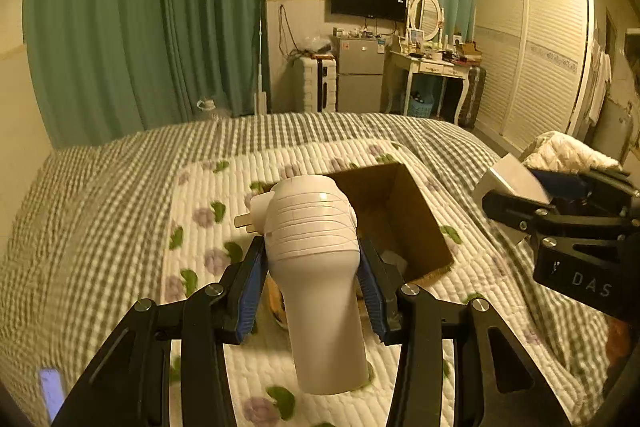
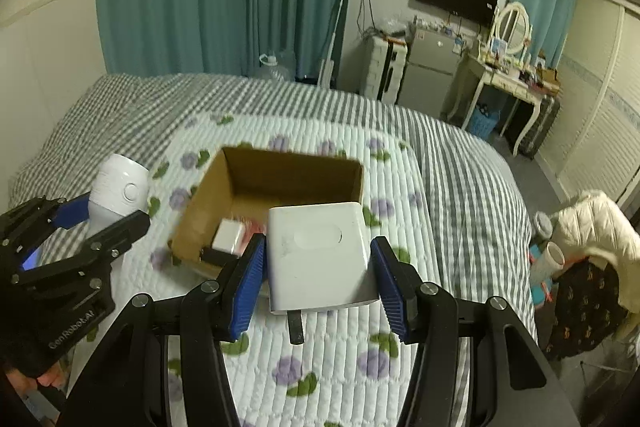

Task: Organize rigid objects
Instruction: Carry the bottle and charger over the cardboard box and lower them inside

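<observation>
My left gripper (image 1: 312, 263) is shut on a white hair dryer (image 1: 316, 267) with its cord wound round it, held above the bed just before an open cardboard box (image 1: 416, 223). My right gripper (image 2: 316, 279) is shut on a white square charger block (image 2: 320, 255) with a dark prong below, held near the box (image 2: 280, 171). The box holds a small white cube (image 2: 229, 235) and a dark item. The dryer also shows in the right wrist view (image 2: 118, 193), and the charger in the left wrist view (image 1: 508, 183).
The box sits on a floral quilted mat (image 2: 340, 347) over a grey checked bedspread (image 1: 100, 195). A phone (image 1: 52, 391) lies at the left. Clothes (image 2: 588, 227) lie at the bed's right. Green curtains, a fridge and a dresser stand beyond.
</observation>
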The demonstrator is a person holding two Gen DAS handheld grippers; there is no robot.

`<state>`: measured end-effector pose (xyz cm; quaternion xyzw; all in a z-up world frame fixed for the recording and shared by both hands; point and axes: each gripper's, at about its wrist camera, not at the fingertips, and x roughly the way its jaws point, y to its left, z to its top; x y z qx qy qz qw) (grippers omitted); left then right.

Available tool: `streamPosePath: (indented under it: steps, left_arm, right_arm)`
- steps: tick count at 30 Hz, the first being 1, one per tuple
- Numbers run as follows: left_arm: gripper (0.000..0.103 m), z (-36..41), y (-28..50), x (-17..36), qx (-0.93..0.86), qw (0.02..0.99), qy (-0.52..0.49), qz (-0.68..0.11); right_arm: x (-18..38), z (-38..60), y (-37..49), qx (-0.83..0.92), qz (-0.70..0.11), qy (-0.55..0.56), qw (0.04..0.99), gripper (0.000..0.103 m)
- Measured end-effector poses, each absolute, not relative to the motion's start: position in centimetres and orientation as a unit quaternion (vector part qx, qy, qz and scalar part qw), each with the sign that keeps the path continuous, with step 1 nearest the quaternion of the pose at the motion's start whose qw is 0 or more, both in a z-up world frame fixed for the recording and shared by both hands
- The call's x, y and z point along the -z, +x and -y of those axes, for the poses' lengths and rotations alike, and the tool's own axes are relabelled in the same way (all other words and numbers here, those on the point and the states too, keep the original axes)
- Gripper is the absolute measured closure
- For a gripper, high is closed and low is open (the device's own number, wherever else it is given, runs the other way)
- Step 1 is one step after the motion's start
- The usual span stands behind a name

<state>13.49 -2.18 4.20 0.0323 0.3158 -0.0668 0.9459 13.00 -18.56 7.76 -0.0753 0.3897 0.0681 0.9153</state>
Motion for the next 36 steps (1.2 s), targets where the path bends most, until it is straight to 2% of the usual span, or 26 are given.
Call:
streamPosePath:
  steps: [11, 26, 36]
  left_arm:
    - [0.058, 3.1, 20.5, -2.7, 0.066, 0.944, 0.053, -0.320]
    - [0.058, 3.9, 27.9, 5.5, 0.074, 0.915, 0.051, -0.393]
    - [0.057, 4.9, 29.1, 7.9, 0.073, 0.909, 0.049, -0.408]
  right_arm:
    - [-7.2, 16.7, 19.7, -0.079, -0.375, -0.099, 0.918, 0.052]
    - [0.0, 17.5, 28.4, -0.085, -0.411, -0.079, 0.904, 0.052]
    - [3.9, 18.0, 29.6, -0.087, -0.433, -0.064, 0.895, 0.052]
